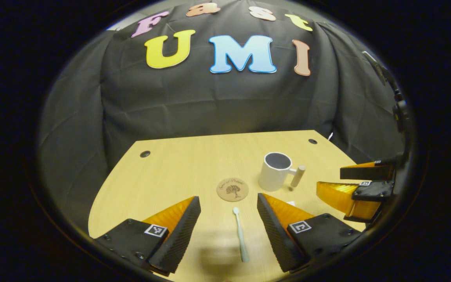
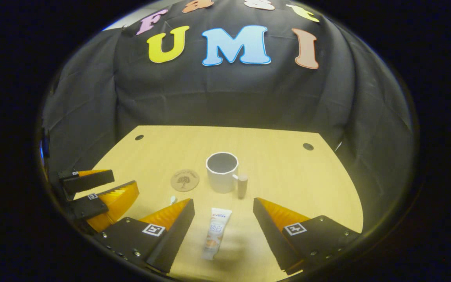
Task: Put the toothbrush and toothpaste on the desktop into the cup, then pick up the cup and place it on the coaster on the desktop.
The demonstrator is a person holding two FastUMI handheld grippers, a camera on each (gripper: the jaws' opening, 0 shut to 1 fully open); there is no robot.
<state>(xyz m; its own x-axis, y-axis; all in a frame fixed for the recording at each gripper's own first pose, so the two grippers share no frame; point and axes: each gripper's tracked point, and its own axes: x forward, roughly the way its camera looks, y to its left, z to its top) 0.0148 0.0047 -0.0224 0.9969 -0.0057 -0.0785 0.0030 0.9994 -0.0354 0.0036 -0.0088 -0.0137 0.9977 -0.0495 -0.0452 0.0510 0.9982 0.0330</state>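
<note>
A white toothbrush (image 1: 240,234) lies flat on the wooden desktop (image 1: 178,168), between the spread fingers of my open left gripper (image 1: 228,231). A white toothpaste tube (image 2: 216,233) lies between the fingers of my open right gripper (image 2: 224,231). The white cup (image 1: 275,170) with a wooden handle stands upright beyond them, its mouth dark inside. A round wooden coaster (image 1: 232,189) rests just left of the cup (image 2: 222,171). In the left gripper view the right gripper (image 1: 360,184) hovers at the right edge. The right gripper view has the coaster (image 2: 184,179) and the left gripper (image 2: 100,192) at its left.
Round cable holes (image 1: 145,154) mark the desktop's far corners. Black cloth hangs behind the desk's far edge. Bare wood lies to the right of the cup (image 2: 307,184).
</note>
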